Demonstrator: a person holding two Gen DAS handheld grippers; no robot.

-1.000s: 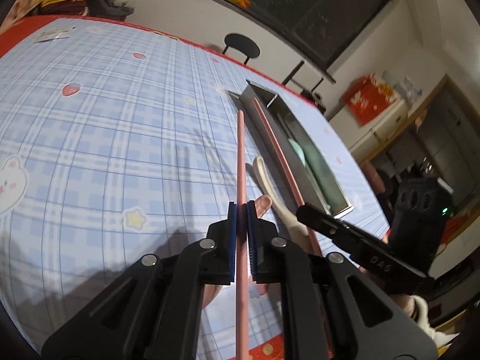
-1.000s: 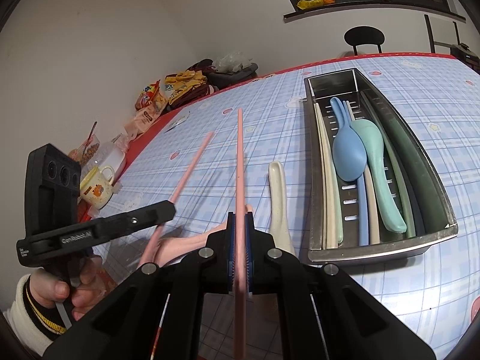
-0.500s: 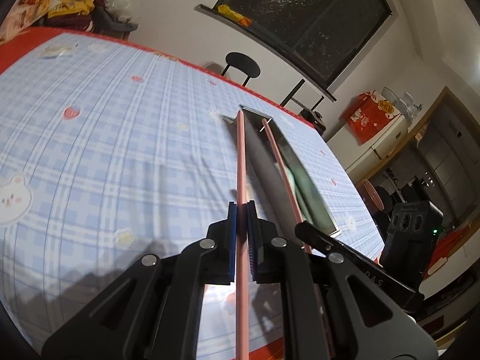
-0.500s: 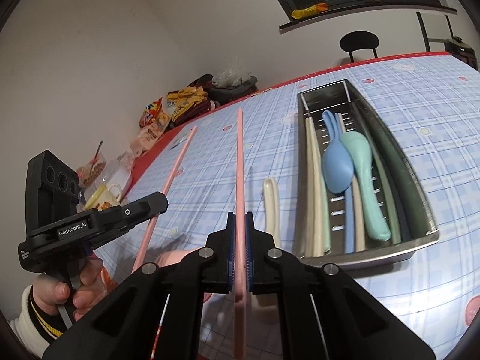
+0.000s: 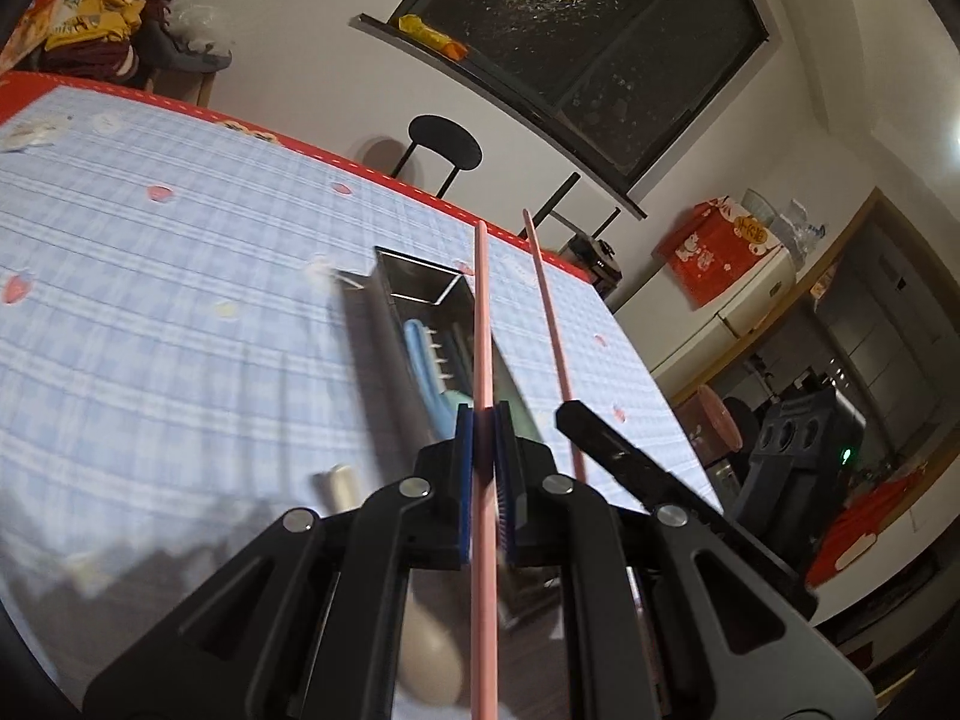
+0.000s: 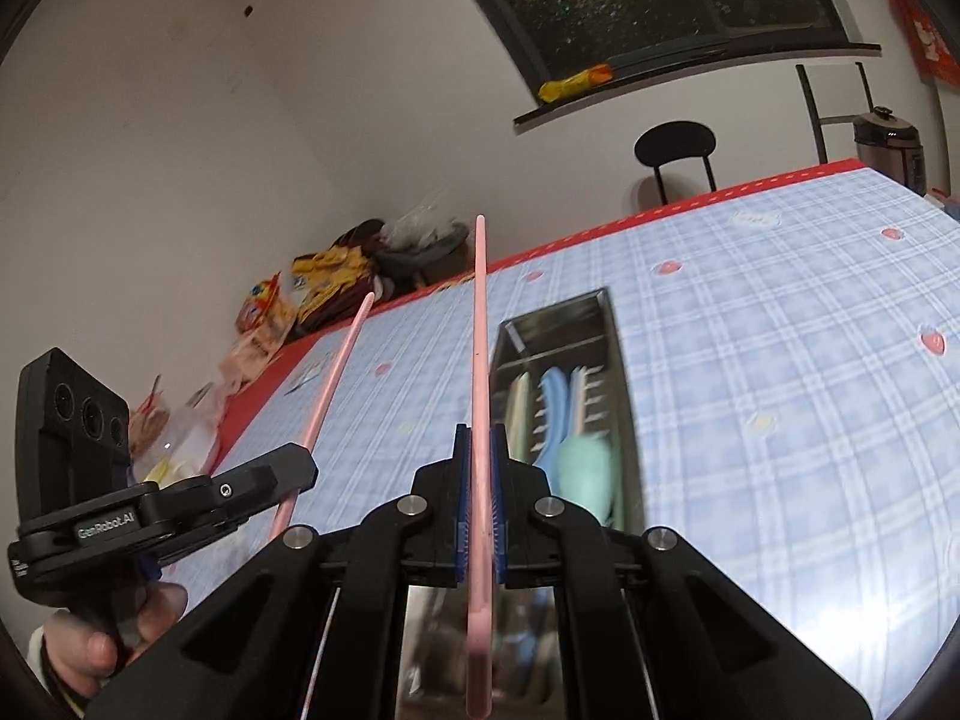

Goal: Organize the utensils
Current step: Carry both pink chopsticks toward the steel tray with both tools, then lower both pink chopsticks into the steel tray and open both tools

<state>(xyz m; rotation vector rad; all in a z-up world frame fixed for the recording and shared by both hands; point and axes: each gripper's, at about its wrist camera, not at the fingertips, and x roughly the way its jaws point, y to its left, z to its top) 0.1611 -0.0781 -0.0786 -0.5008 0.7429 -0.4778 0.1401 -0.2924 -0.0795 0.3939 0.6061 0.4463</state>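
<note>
Above the tray's point(image 6: 621, 396) near rim, two clamped pink chopsticks point(image 5: 483, 312).

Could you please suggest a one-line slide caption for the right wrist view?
Right gripper shut on a pink chopstick above the steel utensil tray; left gripper alongside holds its twin.

Open tablecloth point(image 6: 780, 396) lies right of the steel tray point(image 6: 624, 396); a cream spoon point(image 5: 339, 483) lies on its other side.

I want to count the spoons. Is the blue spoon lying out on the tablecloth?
No, the blue spoon lies inside the metal tray, next to a mint green spoon.
</note>
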